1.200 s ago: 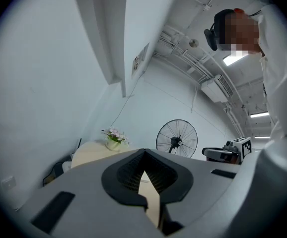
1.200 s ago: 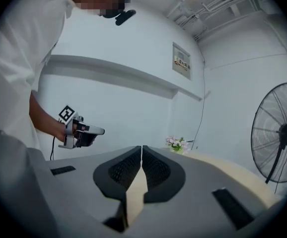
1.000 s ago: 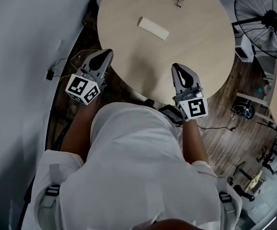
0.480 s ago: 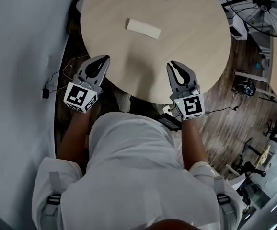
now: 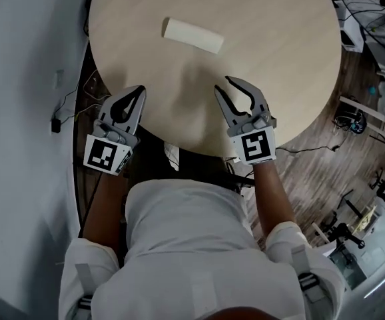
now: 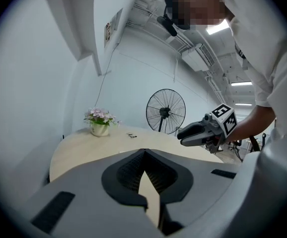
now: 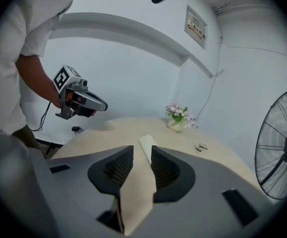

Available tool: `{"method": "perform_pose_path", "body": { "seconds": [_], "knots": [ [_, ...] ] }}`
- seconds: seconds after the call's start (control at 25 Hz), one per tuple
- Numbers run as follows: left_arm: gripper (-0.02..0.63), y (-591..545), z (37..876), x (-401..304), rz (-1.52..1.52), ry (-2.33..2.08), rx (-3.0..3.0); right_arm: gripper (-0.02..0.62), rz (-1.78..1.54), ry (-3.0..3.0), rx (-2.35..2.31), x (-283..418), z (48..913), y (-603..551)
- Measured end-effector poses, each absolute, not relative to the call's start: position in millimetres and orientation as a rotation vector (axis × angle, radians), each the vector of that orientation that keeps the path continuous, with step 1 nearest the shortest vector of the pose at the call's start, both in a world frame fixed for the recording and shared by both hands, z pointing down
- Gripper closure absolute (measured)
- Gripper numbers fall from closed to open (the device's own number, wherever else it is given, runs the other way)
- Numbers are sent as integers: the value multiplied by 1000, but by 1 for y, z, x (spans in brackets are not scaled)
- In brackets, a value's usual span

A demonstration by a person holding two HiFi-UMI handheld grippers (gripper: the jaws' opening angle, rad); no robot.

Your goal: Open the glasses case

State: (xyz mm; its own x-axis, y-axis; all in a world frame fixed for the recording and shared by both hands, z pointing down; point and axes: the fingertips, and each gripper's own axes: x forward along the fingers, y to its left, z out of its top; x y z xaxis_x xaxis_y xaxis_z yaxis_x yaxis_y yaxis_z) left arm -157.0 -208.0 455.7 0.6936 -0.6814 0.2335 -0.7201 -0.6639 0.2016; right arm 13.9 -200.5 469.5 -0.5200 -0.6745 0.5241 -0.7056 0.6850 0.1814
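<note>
On the round pale table point(image 5: 279, 79) lies the glasses case point(image 5: 192, 35), fan point(image 6: 166, 111) beside.

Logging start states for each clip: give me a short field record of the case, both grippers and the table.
glasses case: closed, lying flat on the round table, not touched by either gripper
left gripper: jaws together, empty, at the near table edge
right gripper: jaws apart, empty, pointed toward the case
also on table: glasses and flower pot, both beyond the case
task stage: opening not yet begun
</note>
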Motion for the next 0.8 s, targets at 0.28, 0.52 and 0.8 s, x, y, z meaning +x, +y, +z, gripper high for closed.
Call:
{"method": "perform_pose_path", "body": {
  "seconds": [0.28, 0.52, 0.8],
  "knots": [
    [594, -215, 503, -138, 312, -1114, 2603, 480, -152, -2278, 878, 24, 523, -234],
    [594, -220, 533, -128, 438, -1126, 2633, 478, -280, -2196, 822, 26, 560, -258],
    [594, -240, 533, -122, 334, -1184, 2652, 478, -429, -2075, 790, 26, 584, -270]
  ]
}}
